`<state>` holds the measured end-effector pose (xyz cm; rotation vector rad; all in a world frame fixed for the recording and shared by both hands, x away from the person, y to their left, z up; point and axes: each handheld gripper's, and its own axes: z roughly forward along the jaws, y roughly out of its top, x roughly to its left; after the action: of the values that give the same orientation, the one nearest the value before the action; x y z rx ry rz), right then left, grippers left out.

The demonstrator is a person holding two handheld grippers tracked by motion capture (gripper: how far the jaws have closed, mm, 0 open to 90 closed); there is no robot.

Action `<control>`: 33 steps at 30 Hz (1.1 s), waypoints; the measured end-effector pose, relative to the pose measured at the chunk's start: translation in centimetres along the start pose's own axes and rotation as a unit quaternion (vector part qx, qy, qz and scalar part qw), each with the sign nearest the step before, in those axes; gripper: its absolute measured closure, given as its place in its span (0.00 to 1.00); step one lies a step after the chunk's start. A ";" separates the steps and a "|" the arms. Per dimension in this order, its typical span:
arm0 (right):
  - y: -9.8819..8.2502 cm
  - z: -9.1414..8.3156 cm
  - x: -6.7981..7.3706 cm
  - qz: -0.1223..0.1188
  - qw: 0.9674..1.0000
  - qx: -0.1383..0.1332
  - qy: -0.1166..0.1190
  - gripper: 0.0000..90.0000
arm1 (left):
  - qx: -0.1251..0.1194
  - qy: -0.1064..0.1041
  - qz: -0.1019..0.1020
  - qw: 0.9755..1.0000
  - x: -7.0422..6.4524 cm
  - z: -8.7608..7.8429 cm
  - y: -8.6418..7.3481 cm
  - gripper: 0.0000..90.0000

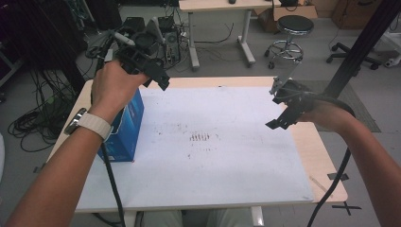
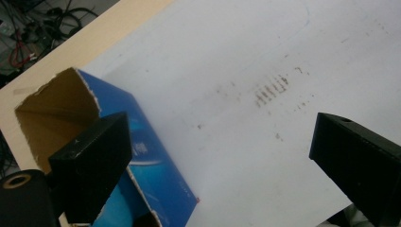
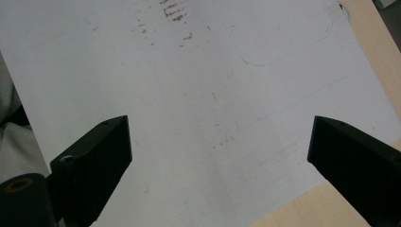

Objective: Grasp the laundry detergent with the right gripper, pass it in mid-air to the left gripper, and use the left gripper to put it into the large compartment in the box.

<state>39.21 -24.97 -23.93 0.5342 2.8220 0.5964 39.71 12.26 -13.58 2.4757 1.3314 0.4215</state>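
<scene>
A: Figure: which step am I in?

B: Judging by the layout, just past a release. My left gripper [image 1: 158, 75] hangs above the blue carton [image 1: 124, 128], its jaws spread wide with nothing between them. In the left gripper view the carton [image 2: 142, 156] sits below and behind the left-hand jaw, its torn top open and its brown inside showing.

A: And my right gripper [image 1: 282, 115]?

B: Poised over the white sheet [image 1: 222, 142] on the bench [image 1: 314, 151], jaws likewise wide and empty; only stained sheet lies between them, well apart from the carton.

A: Next move?

B: Probably bringing one pair of jaws down to straddle a carton wall, then closing squarely so the torn cardboard does not buckle.
</scene>
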 end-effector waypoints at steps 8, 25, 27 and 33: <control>0.4 0.1 -0.2 0.001 1.000 0.006 0.003 0.08 | 0.014 -0.014 0.050 0.999 -1.6 1.5 1.4 0.07; 0.7 0.6 -0.6 -0.001 1.000 0.019 0.009 0.07 | 0.030 -0.055 0.148 0.987 -3.2 4.0 3.1 0.07; 0.8 0.6 -0.6 -0.002 1.000 0.020 0.009 0.07 | 0.031 -0.055 0.152 0.986 -3.2 4.2 3.1 0.07; 0.9 0.7 -0.9 -0.001 1.000 0.023 0.011 0.07 | 0.036 -0.066 0.171 0.982 -3.5 5.3 3.4 0.07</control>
<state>40.49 -24.25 -24.09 0.5358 2.8624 0.5427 42.47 6.90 -17.45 2.7471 0.8847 0.2808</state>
